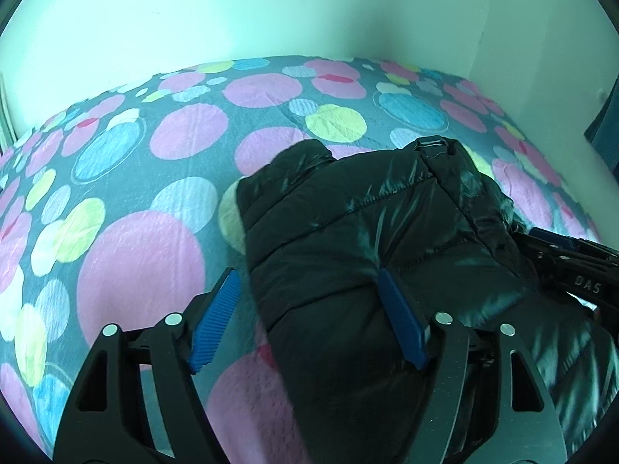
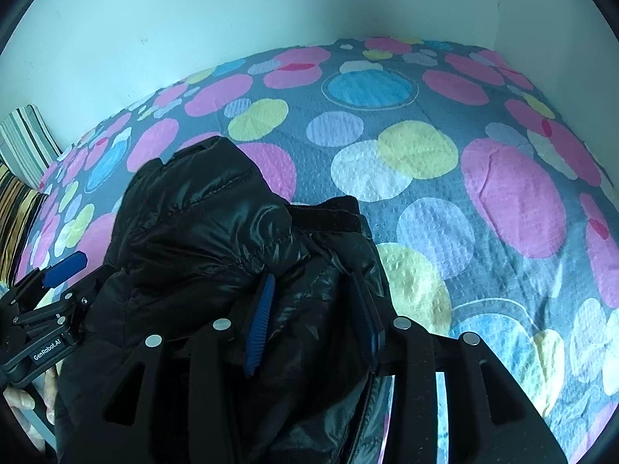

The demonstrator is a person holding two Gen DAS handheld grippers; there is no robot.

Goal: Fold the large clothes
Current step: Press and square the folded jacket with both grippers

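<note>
Here, the left gripper (image 1: 309, 282) has its blue-padded jaws spread wide: the right pad presses into the top of a glossy black quilted puffer jacket (image 1: 367, 232), while the left pad hangs free over the bedspread, gripping nothing. The right gripper (image 2: 315, 290) has its pads sunk in the jacket's folds with fabric bunched between them; whether they pinch it, I cannot tell. The jacket lies bunched on a grey bedspread (image 2: 445, 193) printed with pink, blue, yellow and lilac circles. Pale walls (image 1: 271, 11) meet the bed's far edge. Striped cushions (image 2: 23, 147) sit at the left end. Both grippers point forward, side by side.
</note>
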